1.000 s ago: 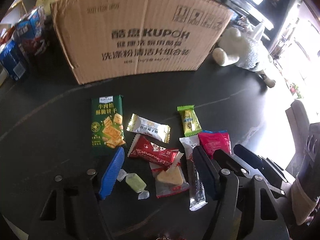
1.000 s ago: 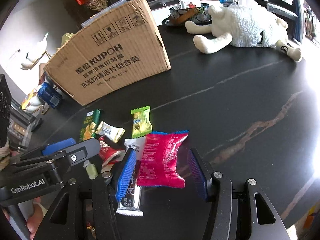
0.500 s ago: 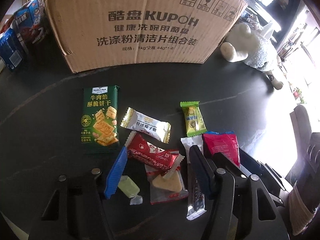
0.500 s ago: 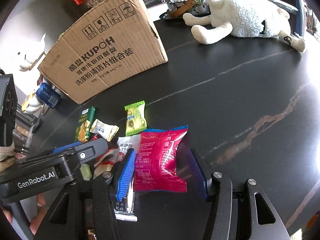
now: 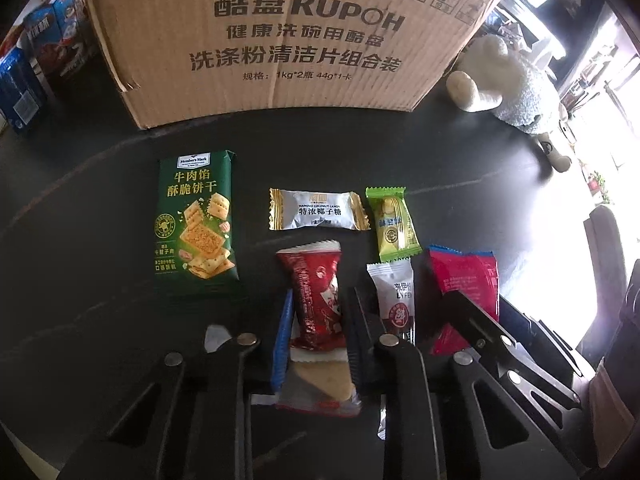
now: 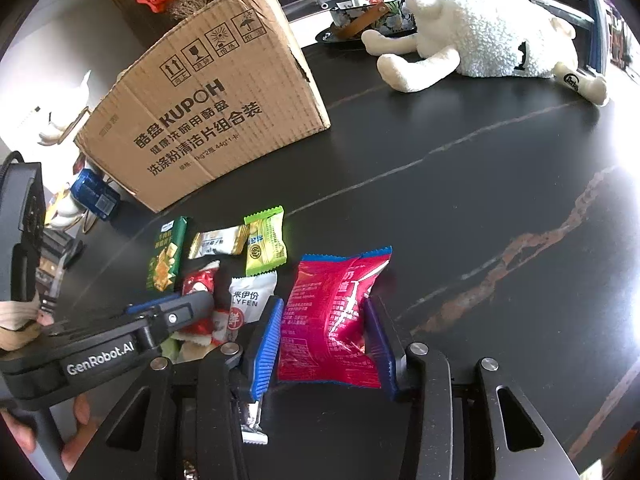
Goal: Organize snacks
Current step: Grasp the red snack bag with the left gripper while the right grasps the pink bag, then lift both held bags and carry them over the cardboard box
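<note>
Several snacks lie on the black table [image 6: 460, 200] in front of a cardboard box [image 5: 280, 32]: a green cracker packet [image 5: 196, 224], a white coconut candy [image 5: 318, 210], a light-green packet [image 5: 394, 224] and a white LYFEN stick [image 5: 396, 300]. My left gripper [image 5: 320, 296] is shut on a red packet [image 5: 318, 304], which stands lengthwise between its blue pads. A clear packet with a yellow wedge [image 5: 324, 384] lies under it. My right gripper [image 6: 324, 304] has its jaws closing on a magenta packet [image 6: 332, 320]. Both pads press its sides and the foil crumples.
A white plush sheep [image 6: 488, 40] lies at the back right, with a patterned dish [image 6: 360, 20] behind it. Blue snack boxes [image 5: 24, 80] stand left of the cardboard box. A hand [image 6: 76, 420] holds the left gripper's handle. Bare tabletop stretches to the right.
The left jaws closed on the red packet, which swung from slanted to lengthwise. The right jaws narrowed onto the magenta packet and dented it. The small green candy is hidden now.
</note>
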